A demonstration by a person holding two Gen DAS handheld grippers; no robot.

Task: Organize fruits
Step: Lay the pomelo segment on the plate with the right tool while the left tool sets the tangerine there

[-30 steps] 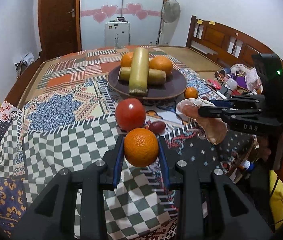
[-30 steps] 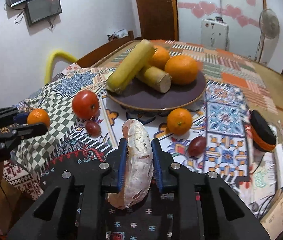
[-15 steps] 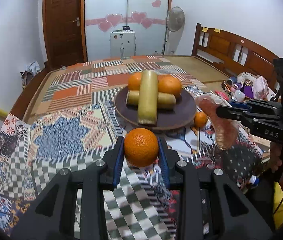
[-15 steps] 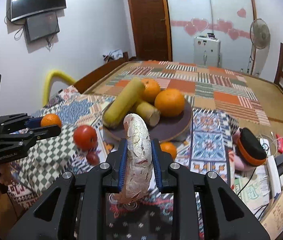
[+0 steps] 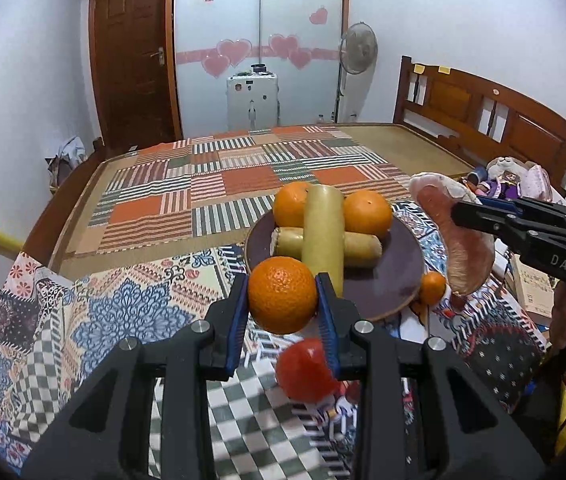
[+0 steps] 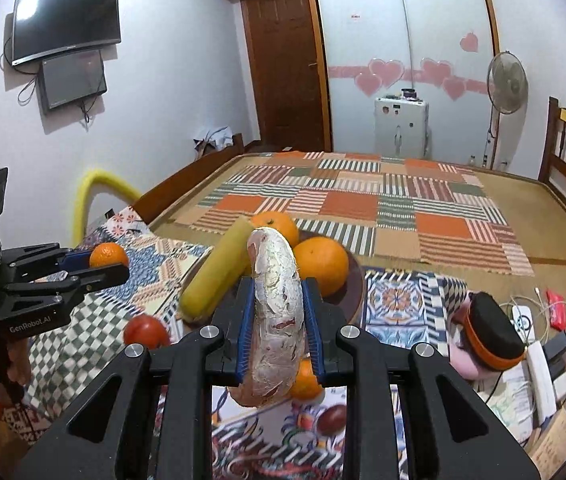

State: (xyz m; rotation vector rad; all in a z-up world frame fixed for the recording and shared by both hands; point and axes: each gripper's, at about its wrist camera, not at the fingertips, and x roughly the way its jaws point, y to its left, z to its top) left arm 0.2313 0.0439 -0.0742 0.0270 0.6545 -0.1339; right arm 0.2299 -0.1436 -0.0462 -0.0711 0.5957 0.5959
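Note:
My left gripper (image 5: 283, 300) is shut on an orange (image 5: 282, 295) and holds it in the air before the dark plate (image 5: 395, 276); it also shows in the right wrist view (image 6: 108, 255). My right gripper (image 6: 277, 320) is shut on a pink-white pomelo wedge (image 6: 277, 316), lifted above the bed; the wedge also shows in the left wrist view (image 5: 455, 236). The plate holds two oranges (image 5: 367, 208) and yellow-green sugarcane pieces (image 5: 323, 236). A tomato (image 5: 303, 372) and a small orange (image 5: 431, 288) lie on the cloth.
A dark red fruit (image 6: 331, 420) lies on the cloth near the front. A black and orange case (image 6: 491, 336), cables and clutter sit at the right. A patchwork mat (image 5: 243, 176) covers the bed behind the plate. A wooden headboard (image 5: 483, 120) stands at the right.
Both grippers have risen further with their fruit. The views now look down from higher, and the tomato has dropped below the left gripper's fingers.

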